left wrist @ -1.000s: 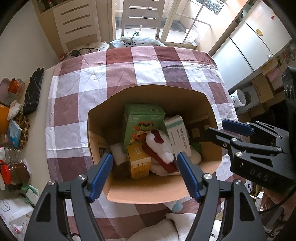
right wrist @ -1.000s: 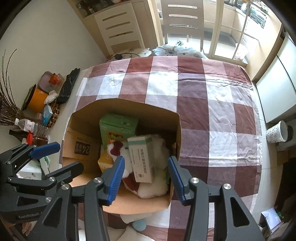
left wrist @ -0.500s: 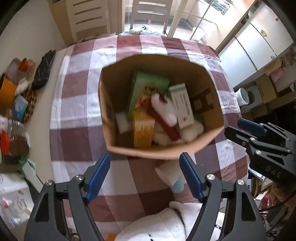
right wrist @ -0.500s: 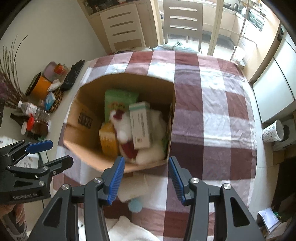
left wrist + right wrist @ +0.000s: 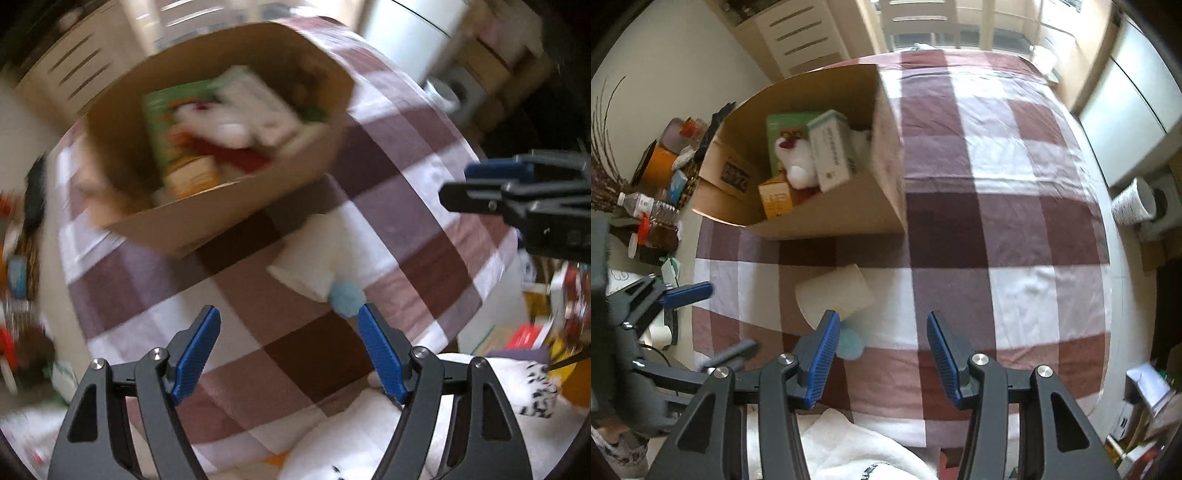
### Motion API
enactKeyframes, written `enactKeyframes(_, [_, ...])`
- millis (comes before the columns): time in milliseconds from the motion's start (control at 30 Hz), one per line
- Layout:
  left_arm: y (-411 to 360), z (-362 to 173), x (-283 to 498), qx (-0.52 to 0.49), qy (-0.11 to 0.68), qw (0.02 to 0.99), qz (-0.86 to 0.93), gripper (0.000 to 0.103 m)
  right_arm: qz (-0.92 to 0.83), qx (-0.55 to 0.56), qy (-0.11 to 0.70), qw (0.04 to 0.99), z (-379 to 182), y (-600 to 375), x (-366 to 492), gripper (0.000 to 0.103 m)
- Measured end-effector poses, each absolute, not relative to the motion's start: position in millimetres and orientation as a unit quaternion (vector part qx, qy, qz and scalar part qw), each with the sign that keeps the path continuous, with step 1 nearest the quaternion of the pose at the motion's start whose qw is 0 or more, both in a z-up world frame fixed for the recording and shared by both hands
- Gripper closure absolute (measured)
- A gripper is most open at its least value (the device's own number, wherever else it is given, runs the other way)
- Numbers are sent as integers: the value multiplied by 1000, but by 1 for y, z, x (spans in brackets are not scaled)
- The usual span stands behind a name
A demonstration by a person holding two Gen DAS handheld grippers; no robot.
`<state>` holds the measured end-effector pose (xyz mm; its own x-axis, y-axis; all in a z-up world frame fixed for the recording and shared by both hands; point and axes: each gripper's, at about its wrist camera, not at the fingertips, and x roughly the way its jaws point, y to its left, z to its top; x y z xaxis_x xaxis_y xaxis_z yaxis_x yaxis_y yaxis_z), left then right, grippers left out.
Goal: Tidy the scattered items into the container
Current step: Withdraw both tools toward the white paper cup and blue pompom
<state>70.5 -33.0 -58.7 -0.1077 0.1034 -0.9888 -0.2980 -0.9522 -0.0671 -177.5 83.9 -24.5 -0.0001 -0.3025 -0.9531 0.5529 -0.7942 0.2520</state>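
The brown cardboard box stands on the checked tablecloth, holding a green carton, a white carton, an orange carton and a white and red plush. The same box is blurred in the left wrist view. In front of it lies a white paper roll beside a light blue pompom; the left wrist view shows the roll and pompom too. My left gripper hangs open over bare cloth, just left of the pompom. My right gripper is open, with the pompom at its left finger.
White plush fabric lies at the near table edge under both grippers. Bottles, an orange pot and dried twigs crowd the left side. A patterned paper cup sits beyond the table's right edge. Checked cloth stretches right of the box.
Both grippers have pulled back from above the box toward the near table edge and dropped lower. The roll and pompom have come into view. The left view has rolled and blurred.
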Motion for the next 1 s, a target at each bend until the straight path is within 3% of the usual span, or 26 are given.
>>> enactKeyframes(367, [16, -123, 37, -669, 144, 222, 695, 25, -688, 655, 64, 305, -66, 130, -147, 53])
enactKeyframes(900, [2, -164, 38, -643, 192, 167, 722, 25, -676, 655, 84, 326, -113, 122, -116, 53])
enactKeyframes(1000, [-8, -165, 50, -644, 178, 162, 726, 30, -672, 641, 104, 356, -121, 104, -113, 53])
